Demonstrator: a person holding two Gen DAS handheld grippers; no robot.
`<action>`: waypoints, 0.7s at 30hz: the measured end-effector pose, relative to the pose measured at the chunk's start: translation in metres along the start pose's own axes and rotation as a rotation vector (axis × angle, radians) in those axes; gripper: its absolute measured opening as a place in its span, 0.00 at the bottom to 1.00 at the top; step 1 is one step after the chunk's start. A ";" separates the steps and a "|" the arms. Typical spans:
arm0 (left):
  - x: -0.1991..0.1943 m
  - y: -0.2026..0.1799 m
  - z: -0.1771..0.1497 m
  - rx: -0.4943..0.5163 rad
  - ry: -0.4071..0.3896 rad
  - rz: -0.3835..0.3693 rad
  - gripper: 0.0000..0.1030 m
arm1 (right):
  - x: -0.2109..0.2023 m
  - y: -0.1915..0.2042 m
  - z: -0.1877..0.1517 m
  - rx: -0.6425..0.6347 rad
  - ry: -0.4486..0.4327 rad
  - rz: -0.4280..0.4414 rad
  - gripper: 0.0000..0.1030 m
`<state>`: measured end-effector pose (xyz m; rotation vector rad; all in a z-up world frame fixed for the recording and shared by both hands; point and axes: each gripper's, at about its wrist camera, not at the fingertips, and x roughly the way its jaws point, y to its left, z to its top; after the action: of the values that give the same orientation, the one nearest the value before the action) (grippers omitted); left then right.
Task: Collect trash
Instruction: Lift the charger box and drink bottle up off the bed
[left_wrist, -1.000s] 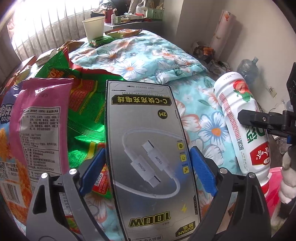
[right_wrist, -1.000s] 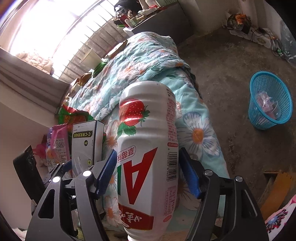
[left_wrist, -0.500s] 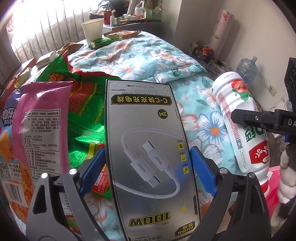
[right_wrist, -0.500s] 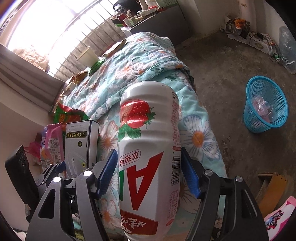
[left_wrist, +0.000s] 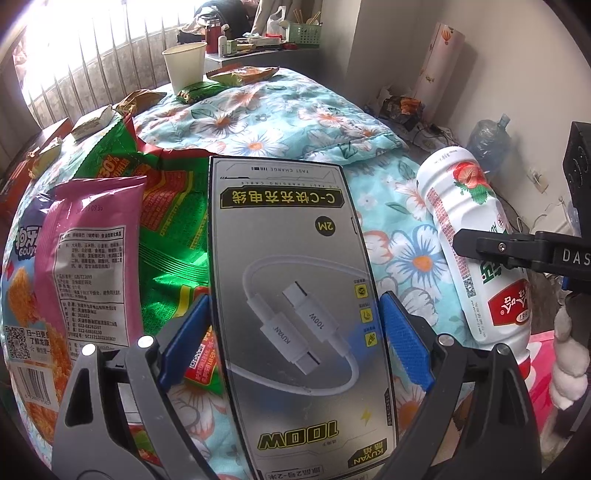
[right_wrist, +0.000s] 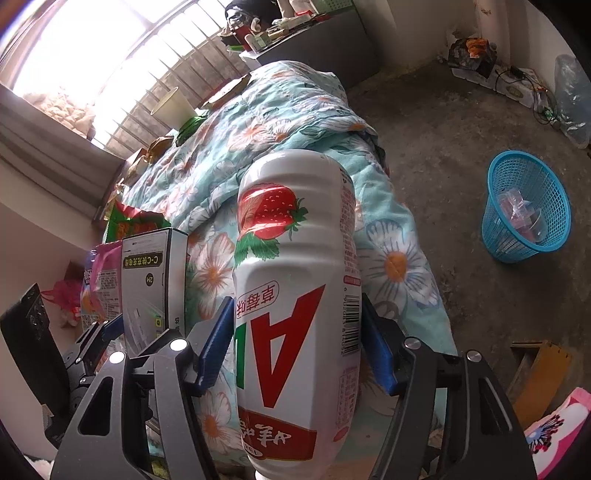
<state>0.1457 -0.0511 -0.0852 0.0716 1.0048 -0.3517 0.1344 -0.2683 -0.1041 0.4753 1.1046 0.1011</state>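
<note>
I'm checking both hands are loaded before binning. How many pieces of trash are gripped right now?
2: the cable box in the left hand-held gripper, and the strawberry drink bottle in the right hand-held gripper.

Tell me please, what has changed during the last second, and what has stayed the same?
Both grippers rose slightly and pulled back with their loads: more of the bed and floor shows. The left gripper stays clamped on the cable box, the right gripper on the strawberry drink bottle. The blue basket and the snack wrappers have not moved.

Quilt (left_wrist: 295, 122): teal, white-orange flowers. Box (left_wrist: 295, 280): grey. Bottle (right_wrist: 295, 295): white, red strawberry. Basket (right_wrist: 524, 210): blue. Bags: pink (left_wrist: 92, 258), green (left_wrist: 173, 221).
</note>
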 end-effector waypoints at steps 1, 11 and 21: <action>-0.001 0.000 0.000 -0.001 -0.002 -0.001 0.84 | -0.001 0.000 -0.001 -0.001 -0.003 -0.001 0.62; -0.013 0.001 -0.001 -0.002 -0.022 -0.013 0.84 | -0.013 0.004 -0.003 -0.001 -0.037 0.022 0.61; -0.030 -0.001 -0.002 -0.003 -0.054 -0.010 0.84 | -0.030 0.011 -0.009 -0.008 -0.082 0.060 0.61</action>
<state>0.1293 -0.0436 -0.0616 0.0540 0.9523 -0.3595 0.1148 -0.2648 -0.0772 0.5010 1.0097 0.1378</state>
